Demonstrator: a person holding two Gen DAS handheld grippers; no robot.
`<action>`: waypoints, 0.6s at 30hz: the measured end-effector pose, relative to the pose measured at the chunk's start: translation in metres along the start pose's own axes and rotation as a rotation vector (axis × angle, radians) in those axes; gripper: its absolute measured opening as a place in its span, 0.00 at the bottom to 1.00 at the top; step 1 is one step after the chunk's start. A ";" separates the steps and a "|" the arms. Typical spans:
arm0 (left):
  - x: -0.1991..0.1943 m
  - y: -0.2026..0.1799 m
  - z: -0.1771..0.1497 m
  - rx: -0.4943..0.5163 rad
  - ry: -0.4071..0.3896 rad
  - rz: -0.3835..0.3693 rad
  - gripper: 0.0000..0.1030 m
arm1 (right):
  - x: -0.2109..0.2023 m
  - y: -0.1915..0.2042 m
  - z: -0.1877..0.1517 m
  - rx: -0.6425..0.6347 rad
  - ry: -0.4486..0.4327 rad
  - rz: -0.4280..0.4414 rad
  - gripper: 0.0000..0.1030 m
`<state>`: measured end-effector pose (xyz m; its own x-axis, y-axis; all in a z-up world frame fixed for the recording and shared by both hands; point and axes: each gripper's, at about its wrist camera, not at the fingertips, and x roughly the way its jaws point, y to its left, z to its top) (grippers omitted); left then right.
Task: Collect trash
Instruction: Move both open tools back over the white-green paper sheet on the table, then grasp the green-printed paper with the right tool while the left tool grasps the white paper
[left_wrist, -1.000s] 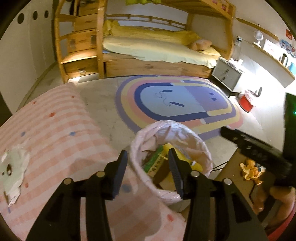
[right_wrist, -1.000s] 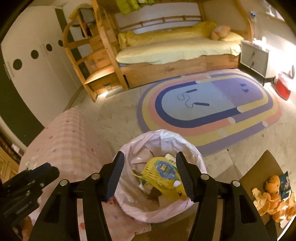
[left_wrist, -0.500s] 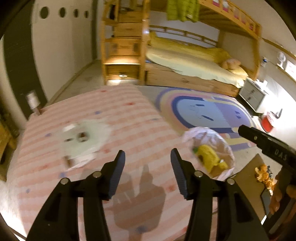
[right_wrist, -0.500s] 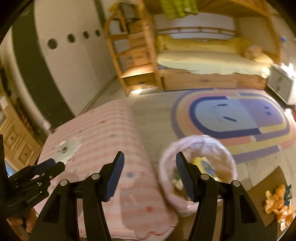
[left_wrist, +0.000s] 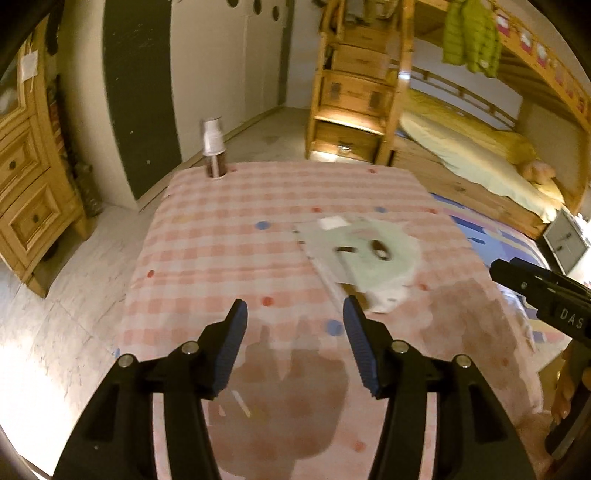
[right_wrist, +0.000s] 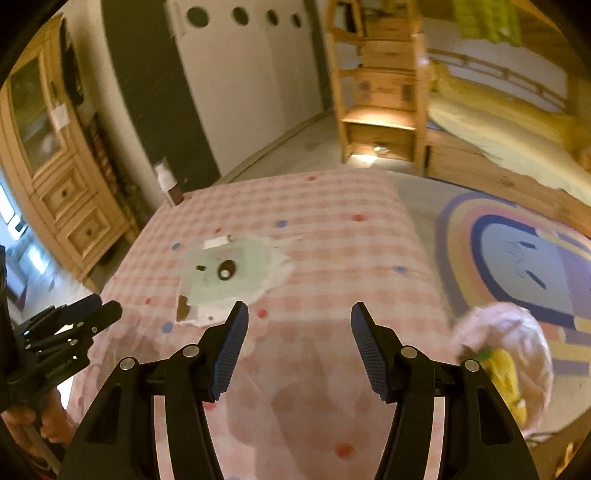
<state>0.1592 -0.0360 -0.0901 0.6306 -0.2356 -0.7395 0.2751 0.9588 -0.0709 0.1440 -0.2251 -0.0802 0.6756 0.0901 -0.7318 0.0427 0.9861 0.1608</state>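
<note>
My left gripper (left_wrist: 291, 314) hung over the pink checked tablecloth (left_wrist: 229, 236), its jaws apart with nothing between them; they had just been opening. My right gripper (right_wrist: 299, 317) was likewise spread and empty above the same cloth.

The trash lay just ahead: a pale green torn wrapper (left_wrist: 373, 258) flat on the cloth, with dark scraps on it and a brown piece at its near edge. The pink-lined trash bin (right_wrist: 506, 354) stood on the floor off the table's right side, already holding yellow packaging.

What worried me was the wrapper lying so flat. My pads could have pinched the cloth along with it and dragged the cloth, or lifted the sheet tilted so the loose scraps slid off. With both tools converging on one small sheet, I judged they could also knock together.

A bottle (left_wrist: 213, 147) stood upright at the far left corner, near the edge and well apart from the wrapper; a tugged cloth might have toppled it. Otherwise the tabletop was open all around, and the right edge gave a short free path to the bin.
</note>
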 end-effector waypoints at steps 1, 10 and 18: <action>0.004 0.003 0.001 -0.006 0.005 0.004 0.51 | 0.007 0.002 0.003 -0.006 0.009 0.007 0.58; 0.045 0.019 0.033 -0.023 0.020 0.026 0.51 | 0.058 0.019 0.024 -0.066 0.058 0.062 0.42; 0.043 0.030 0.033 -0.046 0.003 0.096 0.56 | 0.069 0.031 0.032 -0.095 0.050 0.053 0.43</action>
<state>0.2185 -0.0230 -0.1024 0.6507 -0.1415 -0.7461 0.1797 0.9833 -0.0297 0.2158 -0.1929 -0.1049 0.6377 0.1473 -0.7560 -0.0638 0.9883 0.1388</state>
